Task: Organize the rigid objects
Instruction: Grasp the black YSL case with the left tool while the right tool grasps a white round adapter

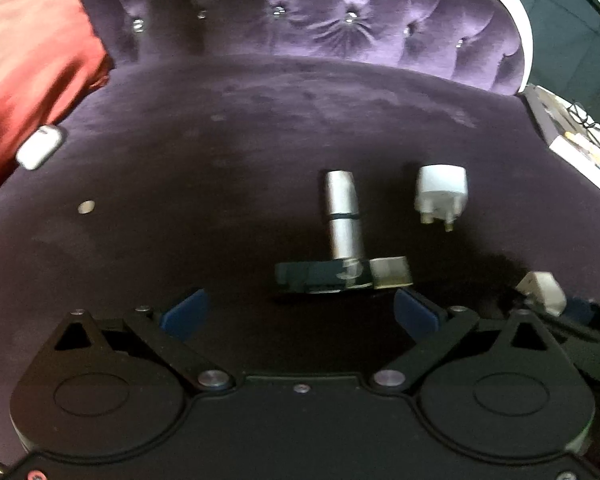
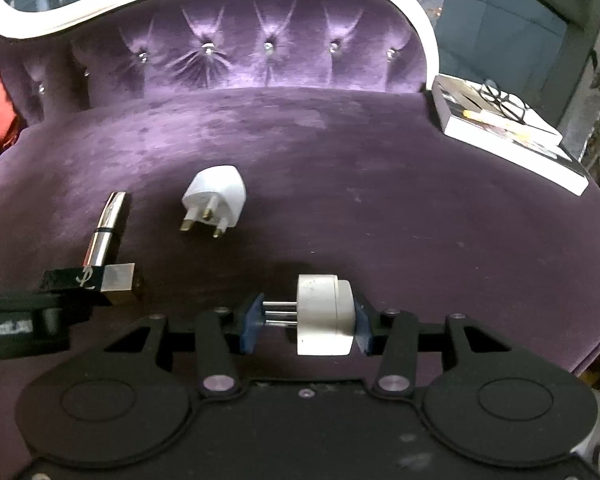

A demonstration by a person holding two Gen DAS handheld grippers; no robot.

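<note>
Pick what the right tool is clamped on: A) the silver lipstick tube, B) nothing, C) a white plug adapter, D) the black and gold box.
C: in the right wrist view the right tool has its blue pads pressed on a white plug adapter, prongs pointing sideways toward the left pad.

Ahead of my grippers, the purple velvet seat lies open; silver lipstick tube and white three-pin plug obstruct the left.
</note>
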